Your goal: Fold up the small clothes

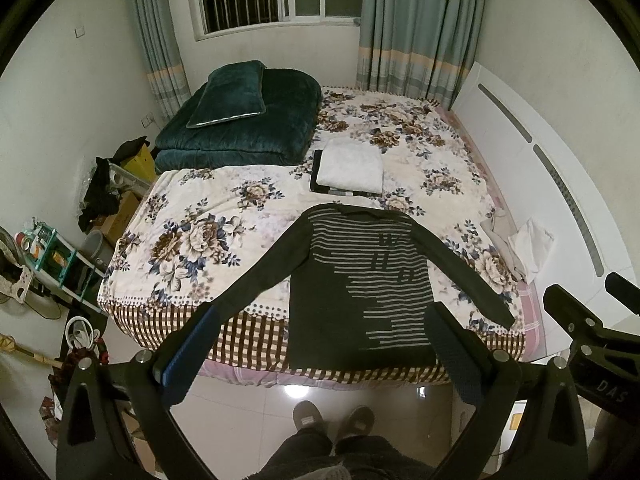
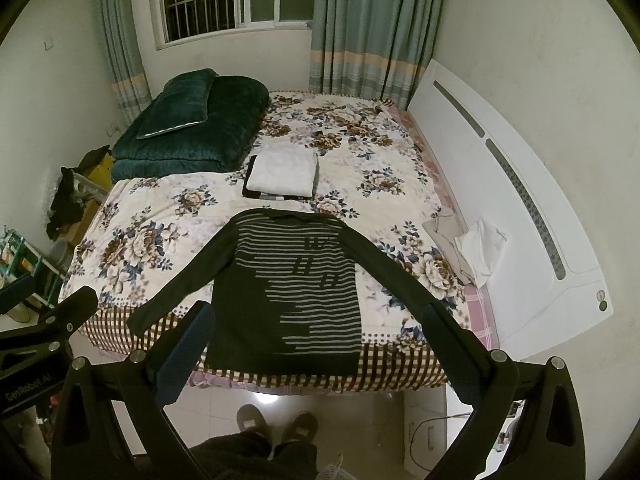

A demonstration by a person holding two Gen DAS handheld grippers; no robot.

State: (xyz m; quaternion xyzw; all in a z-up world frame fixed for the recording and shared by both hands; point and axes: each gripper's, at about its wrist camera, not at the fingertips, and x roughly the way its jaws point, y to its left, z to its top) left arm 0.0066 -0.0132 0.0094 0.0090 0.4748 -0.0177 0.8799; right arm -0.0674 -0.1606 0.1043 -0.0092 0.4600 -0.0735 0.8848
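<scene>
A dark long-sleeved sweater with grey stripes (image 1: 360, 280) lies flat on the floral bedspread (image 1: 208, 216), sleeves spread, hem over the near edge of the bed. It also shows in the right wrist view (image 2: 296, 292). My left gripper (image 1: 324, 316) is open and empty, held above the floor in front of the bed. My right gripper (image 2: 316, 316) is open and empty too, beside the left one. Both are apart from the sweater.
A folded white garment on a dark one (image 1: 348, 172) lies behind the sweater. Crumpled light clothes (image 1: 516, 248) sit by the white headboard (image 1: 552, 184). A dark green quilt and pillow (image 1: 236, 120) fill the far left corner. Clutter and a shelf (image 1: 52, 256) stand left of the bed.
</scene>
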